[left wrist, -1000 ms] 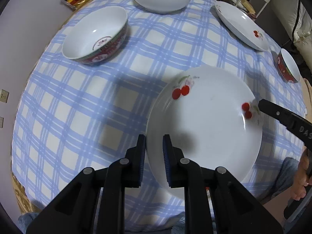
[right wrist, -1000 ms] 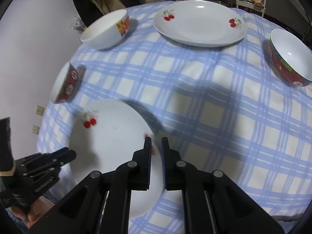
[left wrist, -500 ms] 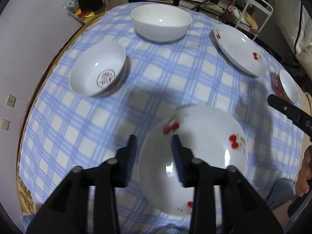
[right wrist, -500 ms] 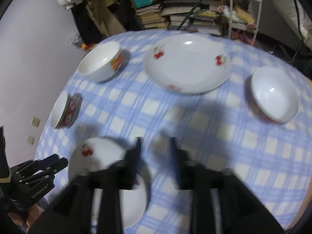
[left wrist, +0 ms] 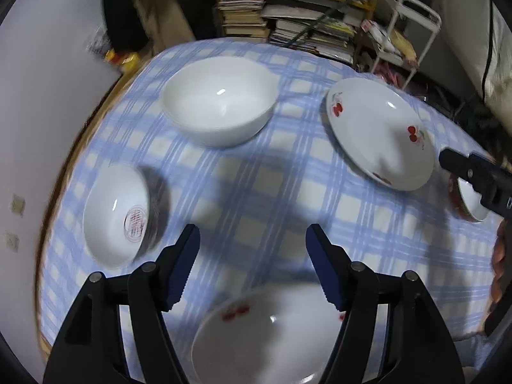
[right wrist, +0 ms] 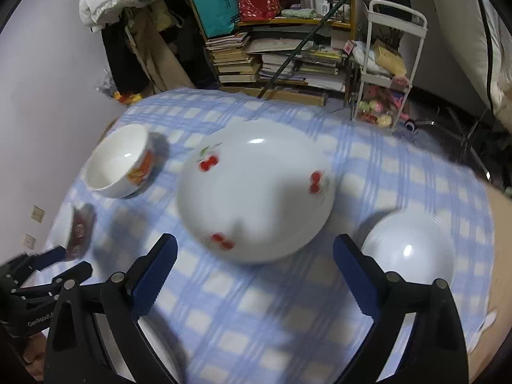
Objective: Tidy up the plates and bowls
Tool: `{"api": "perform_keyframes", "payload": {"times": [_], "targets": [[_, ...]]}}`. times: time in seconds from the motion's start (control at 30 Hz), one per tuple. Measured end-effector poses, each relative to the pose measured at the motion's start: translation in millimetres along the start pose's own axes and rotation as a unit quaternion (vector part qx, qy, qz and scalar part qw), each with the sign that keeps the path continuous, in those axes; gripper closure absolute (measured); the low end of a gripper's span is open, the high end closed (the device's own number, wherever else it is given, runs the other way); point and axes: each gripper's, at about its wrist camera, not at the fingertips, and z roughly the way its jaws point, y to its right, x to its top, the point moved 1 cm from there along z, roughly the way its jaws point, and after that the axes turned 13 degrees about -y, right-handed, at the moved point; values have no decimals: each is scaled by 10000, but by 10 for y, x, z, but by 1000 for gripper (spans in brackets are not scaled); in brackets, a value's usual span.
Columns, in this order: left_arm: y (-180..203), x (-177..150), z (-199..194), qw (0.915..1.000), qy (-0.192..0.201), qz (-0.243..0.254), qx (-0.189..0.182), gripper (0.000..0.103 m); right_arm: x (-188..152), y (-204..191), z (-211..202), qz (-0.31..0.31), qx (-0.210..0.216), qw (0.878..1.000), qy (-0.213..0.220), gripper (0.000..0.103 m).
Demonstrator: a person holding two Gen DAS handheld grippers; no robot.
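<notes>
My left gripper [left wrist: 252,235] hangs over the blue checked tablecloth [left wrist: 288,192], jaws opening, nothing between them. Just below it a cherry plate [left wrist: 265,329] lies flat near the table's front edge. My right gripper [right wrist: 256,244] is also opening, very wide and empty, with a second cherry plate [right wrist: 256,192] ahead of it. That plate [left wrist: 380,131] is at the right in the left wrist view. A large white bowl [left wrist: 220,99], a bowl with a red stamp [left wrist: 115,214] and a small red bowl [left wrist: 470,198] stand apart on the table.
A white bowl with an orange pattern [right wrist: 118,163] and a plain white bowl [right wrist: 409,249] flank the far plate. Stacked books [right wrist: 288,60] and a white trolley [right wrist: 390,64] stand behind the table. A wall [left wrist: 48,96] runs along the left.
Both grippers were nearly shut at the near cherry plate's rim and have opened. Both have risen and swung toward the far side of the table, leaving the plate lying near the front edge.
</notes>
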Motion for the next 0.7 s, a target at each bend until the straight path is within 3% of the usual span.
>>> {"api": "perform_keyframes", "payload": {"times": [0.37, 0.6, 0.7], "targets": [[467, 634, 330, 9982, -243, 183, -519, 35, 524, 440, 291, 199, -80, 9995, -229, 1], [638, 885, 508, 9964, -456, 271, -666, 35, 742, 596, 510, 239, -57, 9986, -478, 1], [702, 969, 572, 9973, -401, 287, -543, 35, 812, 629, 594, 240, -102, 9980, -580, 1]]}}
